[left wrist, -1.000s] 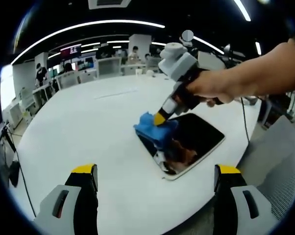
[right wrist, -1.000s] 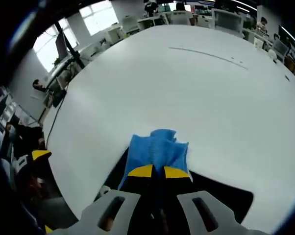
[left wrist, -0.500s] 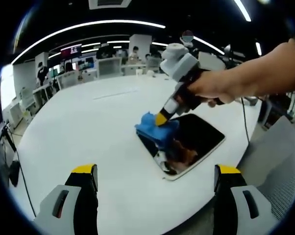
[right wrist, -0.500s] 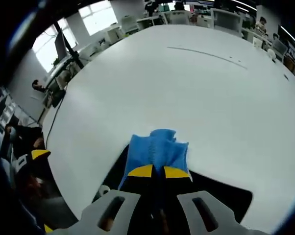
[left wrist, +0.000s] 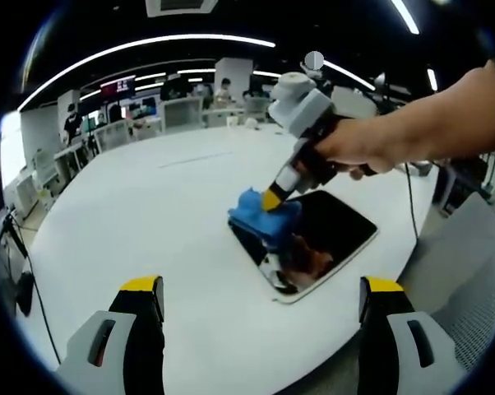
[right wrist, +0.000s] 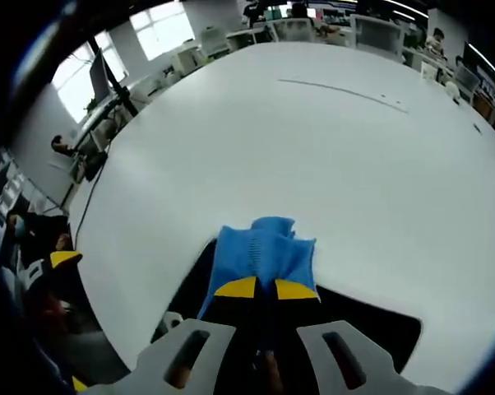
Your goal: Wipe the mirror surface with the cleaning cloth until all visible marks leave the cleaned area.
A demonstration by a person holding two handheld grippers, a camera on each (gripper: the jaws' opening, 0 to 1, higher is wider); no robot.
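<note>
Right claw (right wrist: 266, 288) pinches blue cloth (right wrist: 264, 251) on mirror (left wrist: 317, 239); no writing legible.

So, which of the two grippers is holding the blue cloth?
The right gripper: its jaws are shut on the blue cloth at the mirror. The left gripper is open, empty.

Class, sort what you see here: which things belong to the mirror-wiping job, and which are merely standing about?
Part of the job:
- blue knitted cleaning cloth
- dark rectangular mirror with a pale rim
- right gripper, jaws shut on the cloth
- left gripper, jaws apart, holding nothing

Just standing about:
- round white table
- office desks and chairs behind it
</note>
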